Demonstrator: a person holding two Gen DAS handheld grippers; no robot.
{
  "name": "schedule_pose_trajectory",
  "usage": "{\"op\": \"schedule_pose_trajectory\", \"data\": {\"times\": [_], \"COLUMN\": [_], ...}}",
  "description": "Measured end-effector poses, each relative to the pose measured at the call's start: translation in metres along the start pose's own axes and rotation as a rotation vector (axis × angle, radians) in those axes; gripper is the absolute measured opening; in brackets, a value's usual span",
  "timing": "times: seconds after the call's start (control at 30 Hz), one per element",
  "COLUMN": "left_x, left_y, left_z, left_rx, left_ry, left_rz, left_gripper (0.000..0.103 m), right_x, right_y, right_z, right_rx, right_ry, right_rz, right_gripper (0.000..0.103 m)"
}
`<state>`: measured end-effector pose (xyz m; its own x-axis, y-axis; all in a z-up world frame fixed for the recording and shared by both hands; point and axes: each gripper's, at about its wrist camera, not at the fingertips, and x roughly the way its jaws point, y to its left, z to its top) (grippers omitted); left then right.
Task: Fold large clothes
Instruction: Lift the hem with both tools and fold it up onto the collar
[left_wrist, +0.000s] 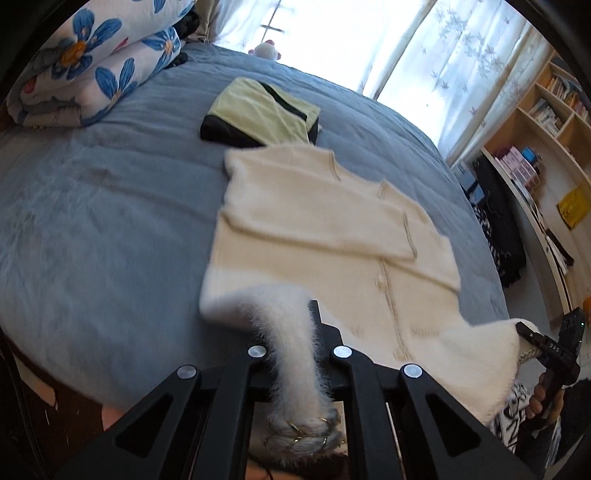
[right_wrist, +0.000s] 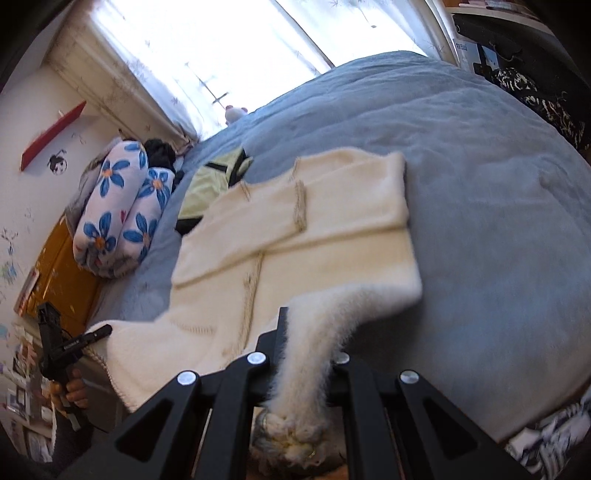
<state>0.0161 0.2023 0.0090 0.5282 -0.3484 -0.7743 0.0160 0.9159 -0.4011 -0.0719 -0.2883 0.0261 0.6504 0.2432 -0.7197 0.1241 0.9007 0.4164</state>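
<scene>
A cream fuzzy sweater (left_wrist: 332, 221) lies spread on a blue-covered bed (left_wrist: 92, 229), its sleeves folded across the body, while two handheld grippers pinch its near hem. In the left wrist view, the left gripper (left_wrist: 312, 325) is clamped on one hem corner, the furry fabric bunching between its closed fingers and trailing back toward the camera, where a braided trim shows. To that gripper's right, the right gripper (left_wrist: 526, 332) is seen gripping the other hem corner, a person's hand (left_wrist: 543, 398) wrapped around its handle. The right wrist view mirrors this: the right gripper (right_wrist: 291, 325) is shut on its tuft of hem, and the left gripper (right_wrist: 99, 332) holds the opposite corner off to its left, with a hand (right_wrist: 72, 395) on the grip. The hem is raised off the bed at both corners; the rest of the sweater rests on the cover ahead of the grippers. Beyond the sweater sits a folded yellow-green and black garment (left_wrist: 258, 114), and farther left a rolled floral quilt (left_wrist: 88, 62). A bookshelf (left_wrist: 546, 122) stands to the right, beside bright curtained windows (left_wrist: 424, 44).
</scene>
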Motion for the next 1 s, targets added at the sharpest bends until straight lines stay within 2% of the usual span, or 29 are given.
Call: {"op": "schedule_pose_trajectory", "data": {"times": [0.2,0.4,0.47,0.57,0.67,0.73,0.8,0.83,0.87,0.9,0.97,1.0], "left_x": [0.054,0.139,0.176,0.237,0.274,0.286,0.292,0.293,0.293,0.293,0.289,0.287], "left_y": [-0.003,0.002,0.004,0.010,0.028,0.040,0.048,0.050,0.051,0.052,0.049,0.046], "left_z": [0.089,0.171,0.190,0.209,0.219,0.222,0.224,0.224,0.226,0.227,0.228,0.228], "left_rx": [-0.010,-0.038,-0.049,-0.070,-0.138,-0.183,-0.205,-0.202,-0.199,-0.199,-0.188,-0.173], "left_ry": [-0.021,-0.045,-0.010,0.095,0.176,0.221,0.246,0.253,0.260,0.262,0.258,0.257], "left_rz": [0.053,0.116,0.113,0.171,0.155,0.121,0.080,0.067,0.048,0.025,-0.002,-0.005], "left_gripper": [0.004,0.006,0.009,0.013,0.020,0.021,0.023,0.024,0.025,0.030,0.034,0.037], "right_x": [0.054,0.131,0.169,0.226,0.251,0.254,0.250,0.244,0.239,0.232,0.222,0.220], "right_y": [-0.018,-0.039,-0.050,-0.064,-0.074,-0.083,-0.091,-0.095,-0.096,-0.097,-0.097,-0.095], "right_z": [0.085,0.161,0.179,0.193,0.195,0.196,0.197,0.198,0.201,0.204,0.210,0.212], "right_rx": [0.081,0.128,0.150,0.188,0.212,0.254,0.295,0.308,0.313,0.316,0.309,0.293], "right_ry": [-0.017,-0.043,-0.010,0.087,0.120,0.121,0.106,0.077,0.053,0.024,-0.013,-0.021], "right_rz": [-0.032,-0.089,-0.105,-0.189,-0.167,-0.079,0.012,0.040,0.058,0.079,0.088,0.066], "right_gripper": [0.006,0.007,0.007,0.014,0.024,0.036,0.062,0.069,0.081,0.088,0.088,0.088]}}
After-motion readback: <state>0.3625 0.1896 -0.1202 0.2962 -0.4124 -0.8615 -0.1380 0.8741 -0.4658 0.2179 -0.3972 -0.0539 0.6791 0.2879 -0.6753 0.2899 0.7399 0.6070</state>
